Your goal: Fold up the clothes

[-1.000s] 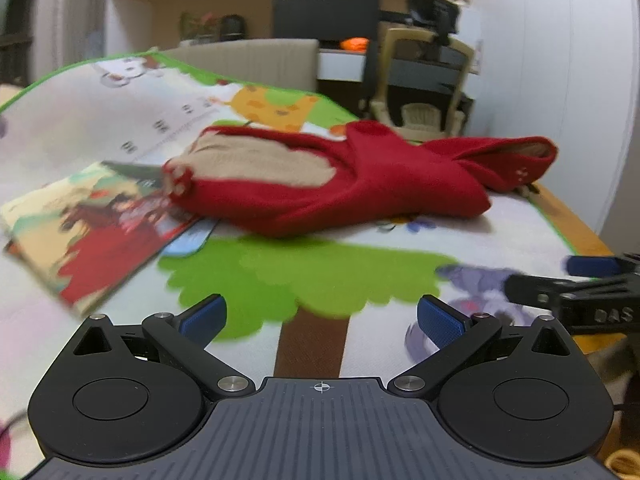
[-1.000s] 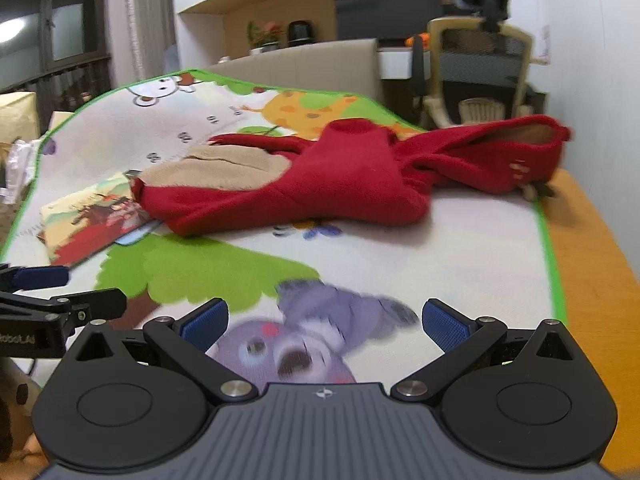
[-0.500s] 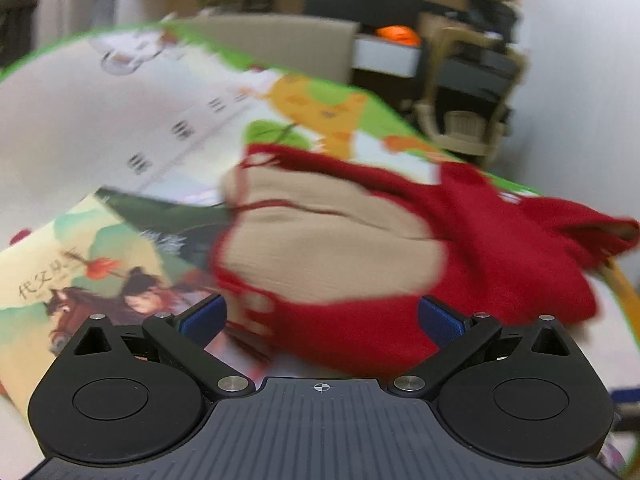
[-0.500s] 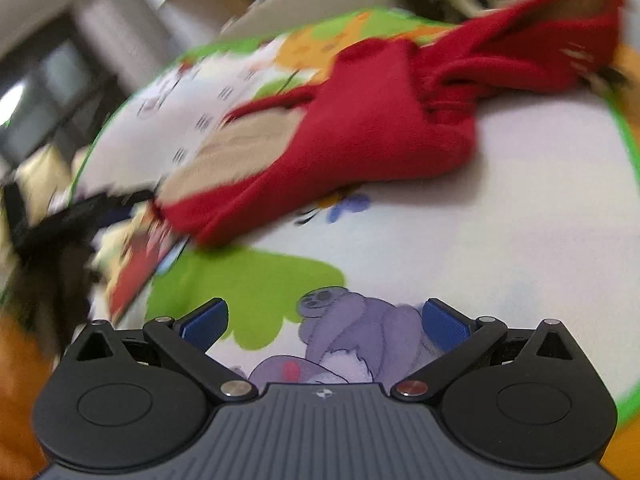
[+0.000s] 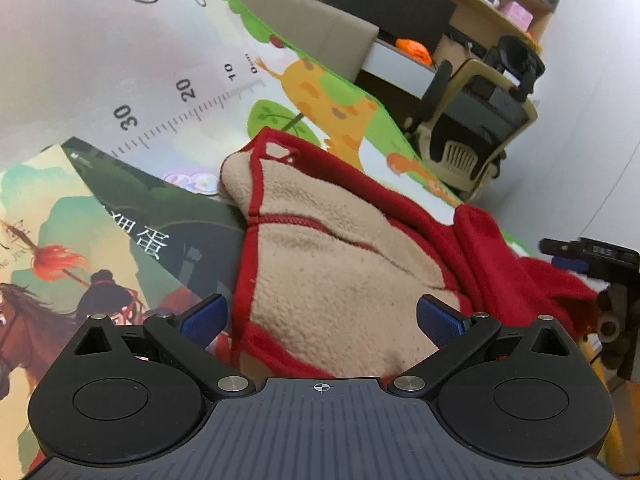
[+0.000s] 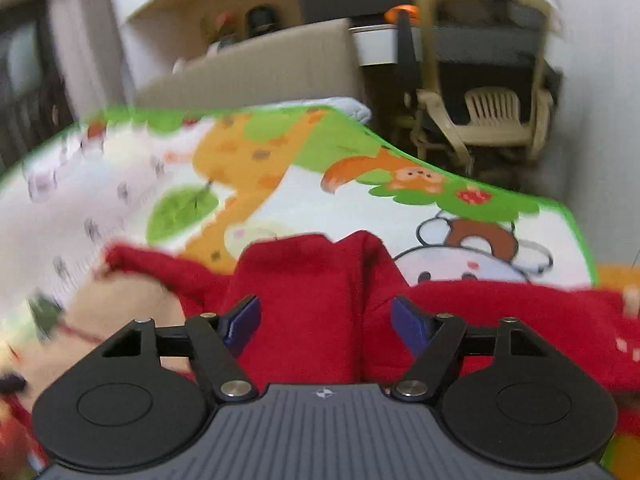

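Note:
A red fleece garment [image 5: 404, 216] with a beige lining [image 5: 332, 276] lies crumpled on a cartoon play mat [image 5: 120, 64]. My left gripper [image 5: 320, 318] is open, its blue pads on either side of the garment's beige end. In the right wrist view the same red garment [image 6: 320, 280] fills the lower middle, and my right gripper [image 6: 326, 324] is open with a raised red fold between its pads, which stand narrower than the left's. The right gripper's tip [image 5: 588, 256] shows at the left wrist view's right edge.
A picture book [image 5: 80, 264] lies on the mat, its corner under the garment's left end. Past the mat's far green edge stand a beige padded bench [image 6: 260, 68], an office chair [image 5: 480, 120] and a small plastic chair [image 6: 496, 112]. An orange surface [image 6: 616, 276] shows beyond the mat's right edge.
Both grippers have moved forward from the mat's near edge right up to the garment. The right gripper's pads have come closer together around a red fold.

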A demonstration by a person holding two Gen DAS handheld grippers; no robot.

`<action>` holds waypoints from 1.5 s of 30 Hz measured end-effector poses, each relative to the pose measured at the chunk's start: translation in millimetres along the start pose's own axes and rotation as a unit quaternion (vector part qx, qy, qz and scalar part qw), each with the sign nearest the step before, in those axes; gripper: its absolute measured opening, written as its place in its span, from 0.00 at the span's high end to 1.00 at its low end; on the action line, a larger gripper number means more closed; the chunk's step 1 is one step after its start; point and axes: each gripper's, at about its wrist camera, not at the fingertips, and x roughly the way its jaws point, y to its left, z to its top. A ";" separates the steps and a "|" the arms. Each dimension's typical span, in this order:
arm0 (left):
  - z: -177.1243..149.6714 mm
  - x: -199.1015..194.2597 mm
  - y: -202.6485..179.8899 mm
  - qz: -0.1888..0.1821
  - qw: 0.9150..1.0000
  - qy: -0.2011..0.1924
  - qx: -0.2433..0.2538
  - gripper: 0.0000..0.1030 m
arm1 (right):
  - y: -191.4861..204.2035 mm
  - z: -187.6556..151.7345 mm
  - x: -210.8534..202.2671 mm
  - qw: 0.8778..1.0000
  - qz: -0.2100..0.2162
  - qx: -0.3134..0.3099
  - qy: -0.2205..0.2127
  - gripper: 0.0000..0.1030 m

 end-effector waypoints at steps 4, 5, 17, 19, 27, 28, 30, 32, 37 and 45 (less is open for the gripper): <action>4.2 20.0 2.8 -0.008 1.000 0.017 -0.006 0.01 | -42.0 -38.1 -54.5 0.999 -0.009 0.049 -0.012 0.16; 5.0 27.7 1.0 -0.009 1.000 0.023 -0.006 0.04 | -52.0 -47.9 -65.2 0.998 -0.014 0.061 -0.010 0.16; -24.4 9.1 -47.7 -0.014 0.995 0.023 0.097 0.67 | -81.2 -0.7 42.3 0.989 -0.029 0.121 0.082 0.14; -38.0 -4.1 -61.6 -0.043 0.991 0.029 0.123 0.68 | -47.0 32.4 75.0 0.994 -0.027 0.059 0.082 0.14; -108.9 -20.8 -164.2 -0.277 0.944 0.100 0.147 0.50 | 79.4 72.0 103.2 0.992 0.057 -0.109 0.038 0.14; -113.2 -19.4 -172.1 -0.297 0.938 0.110 0.142 0.50 | 88.3 61.2 93.8 0.987 0.053 -0.148 0.030 0.14; -115.0 -20.5 -180.1 -0.315 0.932 0.118 0.137 0.33 | 106.2 39.6 75.1 0.973 0.046 -0.226 0.015 0.16; -109.1 -26.9 -178.1 -0.315 0.932 0.117 0.140 0.31 | 121.1 12.1 51.6 0.956 0.050 -0.289 0.006 0.21; -86.9 -53.4 -144.0 -0.296 0.939 0.108 0.138 0.15 | 147.7 -33.8 39.4 0.947 0.101 -0.306 0.014 0.37; -58.5 -108.6 -120.5 -0.162 0.971 0.042 0.170 0.09 | 174.9 -63.7 94.8 0.946 0.087 -0.310 0.042 0.73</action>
